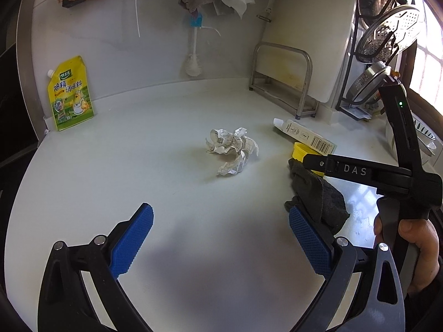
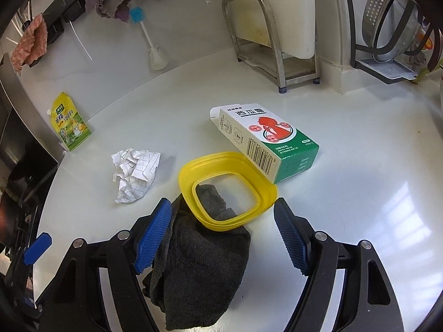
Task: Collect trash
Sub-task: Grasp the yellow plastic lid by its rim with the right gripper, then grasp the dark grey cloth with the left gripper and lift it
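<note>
A crumpled ball of checked paper [image 1: 232, 149] lies on the white counter, ahead of my open, empty left gripper [image 1: 221, 221]; it also shows in the right wrist view [image 2: 134, 173]. A green and white carton [image 2: 265, 141] lies on its side, also seen in the left wrist view [image 1: 307, 137]. A yellow plastic lid ring [image 2: 227, 191] rests partly on a dark grey cloth [image 2: 199, 265]. My right gripper [image 2: 221, 218] is open over the cloth, just short of the ring. The right gripper's body shows in the left wrist view [image 1: 360, 171].
A yellow seasoning pouch [image 1: 70, 94] leans on the back wall at left. A steel rack [image 1: 285, 83] with a white cutting board stands at back right. A brush [image 1: 192, 55] and rags hang on the wall. A dish rack with strainers [image 1: 387, 36] is at far right.
</note>
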`<action>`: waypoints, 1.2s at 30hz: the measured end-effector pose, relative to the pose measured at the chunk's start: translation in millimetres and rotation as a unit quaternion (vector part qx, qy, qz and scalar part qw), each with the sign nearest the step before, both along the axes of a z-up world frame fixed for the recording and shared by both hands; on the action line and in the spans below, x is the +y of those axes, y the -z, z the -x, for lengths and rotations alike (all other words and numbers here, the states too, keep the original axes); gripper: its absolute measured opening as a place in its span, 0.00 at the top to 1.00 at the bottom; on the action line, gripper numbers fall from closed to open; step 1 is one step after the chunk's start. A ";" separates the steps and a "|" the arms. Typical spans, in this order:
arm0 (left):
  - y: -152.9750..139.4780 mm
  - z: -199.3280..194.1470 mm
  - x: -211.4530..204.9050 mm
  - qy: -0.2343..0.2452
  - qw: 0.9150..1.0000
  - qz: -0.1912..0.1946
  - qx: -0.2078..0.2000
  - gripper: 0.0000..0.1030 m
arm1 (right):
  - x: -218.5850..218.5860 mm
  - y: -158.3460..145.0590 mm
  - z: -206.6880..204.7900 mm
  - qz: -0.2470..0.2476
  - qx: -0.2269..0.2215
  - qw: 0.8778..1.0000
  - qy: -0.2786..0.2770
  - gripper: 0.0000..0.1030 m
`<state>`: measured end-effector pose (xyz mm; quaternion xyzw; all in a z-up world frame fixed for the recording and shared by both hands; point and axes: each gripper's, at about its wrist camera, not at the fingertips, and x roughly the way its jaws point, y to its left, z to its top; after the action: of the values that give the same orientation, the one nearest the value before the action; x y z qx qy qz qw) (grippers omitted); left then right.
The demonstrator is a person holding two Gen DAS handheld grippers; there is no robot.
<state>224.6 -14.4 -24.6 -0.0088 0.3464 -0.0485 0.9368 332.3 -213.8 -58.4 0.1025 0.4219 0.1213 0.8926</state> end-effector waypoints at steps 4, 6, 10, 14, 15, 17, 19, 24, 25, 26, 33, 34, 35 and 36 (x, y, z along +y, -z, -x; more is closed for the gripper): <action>0.6 -1.4 -6.9 0.004 1.000 -0.003 0.002 0.06 | -0.8 3.4 -5.6 -0.001 0.005 1.000 -0.001 0.29; 0.3 -1.3 -10.3 0.006 1.000 -0.009 0.000 0.06 | -1.4 3.6 -7.3 -0.003 0.004 1.000 -0.002 0.29; -0.2 -1.9 -15.5 0.007 1.000 -0.012 0.000 0.06 | -0.7 3.7 -7.0 -0.002 0.002 1.000 -0.010 0.35; 1.1 -4.0 -20.6 0.006 1.000 -0.013 0.006 0.06 | -0.5 0.4 -0.8 -0.002 -0.011 1.000 -0.015 0.36; 1.6 -4.5 -22.1 0.007 1.000 -0.012 0.008 0.06 | -0.9 -1.0 1.7 -0.005 -0.014 1.000 -0.016 0.36; 1.8 -5.0 -25.4 0.009 1.000 -0.012 0.012 0.06 | -2.1 -3.0 8.0 -0.009 -0.020 1.000 -0.018 0.36; 1.3 -4.3 -28.8 0.011 1.000 -0.010 0.013 0.06 | -4.6 -4.9 16.4 -0.007 -0.027 0.999 -0.017 0.36; 1.2 -1.3 -36.8 0.013 1.000 -0.004 0.018 0.06 | -23.6 -14.3 42.4 -0.014 -0.047 0.999 0.005 0.37; 1.6 -1.3 -38.1 0.014 1.000 -0.001 0.021 0.06 | -29.8 -15.8 48.4 -0.015 -0.051 0.999 0.013 0.37; 1.9 -1.7 -39.5 0.013 1.000 0.002 0.026 0.06 | -36.2 -17.0 55.1 -0.015 -0.054 0.998 0.021 0.37; 2.9 -4.0 -58.1 0.009 0.999 -0.005 0.035 0.06 | -78.9 -11.8 87.3 -0.041 -0.047 0.996 0.068 0.38; 3.2 -4.5 -61.1 0.010 0.999 -0.006 0.037 0.06 | -83.5 -12.1 91.1 -0.044 -0.049 0.995 0.072 0.38; 3.5 -5.0 -64.4 0.010 0.999 -0.009 0.037 0.06 | -86.7 -12.6 94.6 -0.046 -0.051 0.995 0.077 0.38; 3.5 -5.1 -67.9 0.008 0.999 -0.015 0.035 0.06 | -90.7 -13.3 98.4 -0.048 -0.054 0.994 0.081 0.38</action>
<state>229.6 -82.3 -28.1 0.0061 0.3801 -0.0503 0.9236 233.9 -304.4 -45.1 0.1721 0.3569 0.0738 0.9152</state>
